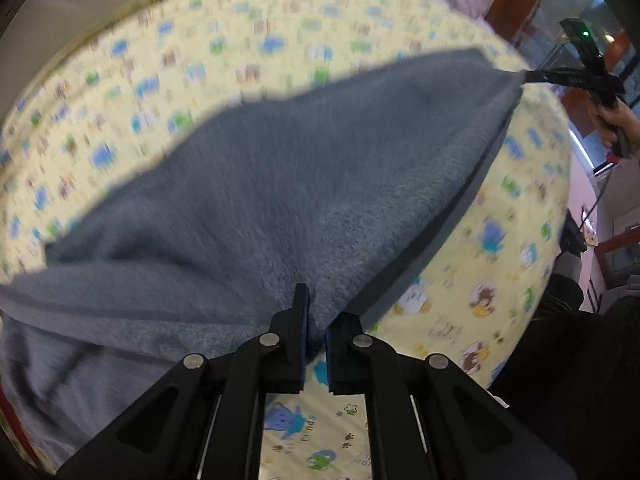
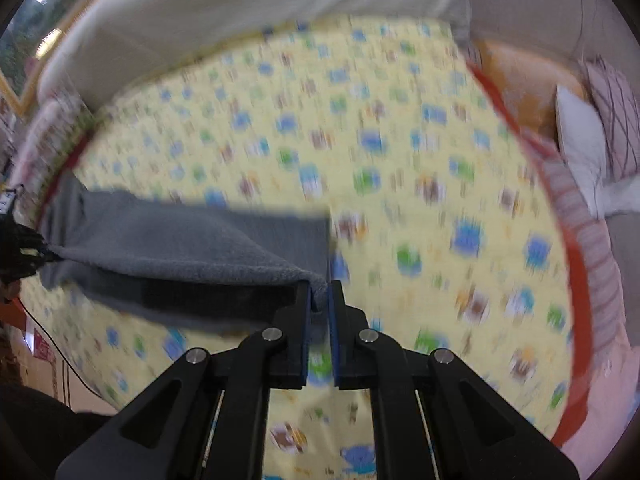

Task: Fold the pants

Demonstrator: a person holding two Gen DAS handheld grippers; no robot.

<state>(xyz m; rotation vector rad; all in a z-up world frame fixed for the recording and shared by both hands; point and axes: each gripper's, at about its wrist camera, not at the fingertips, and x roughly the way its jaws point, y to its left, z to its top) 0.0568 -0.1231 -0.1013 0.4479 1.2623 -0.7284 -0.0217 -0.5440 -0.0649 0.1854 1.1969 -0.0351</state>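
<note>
Grey fleecy pants (image 1: 304, 184) — yellow sheet (image 2: 400, 152), blue-green cartoon print.

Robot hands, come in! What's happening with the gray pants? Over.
Left gripper and right gripper both clamped on gray pants. Pants lifted over yellow sheet. Nothing in the way.

The yellow patterned sheet (image 2: 400, 140) lies bare from 11 to 3 o'clock of the right gripper (image 2: 319, 300). The grey pants (image 2: 180, 248), stretched taut, bar its 9 o'clock side, and pillows (image 2: 588, 140) crowd the 2 o'clock edge.
</note>
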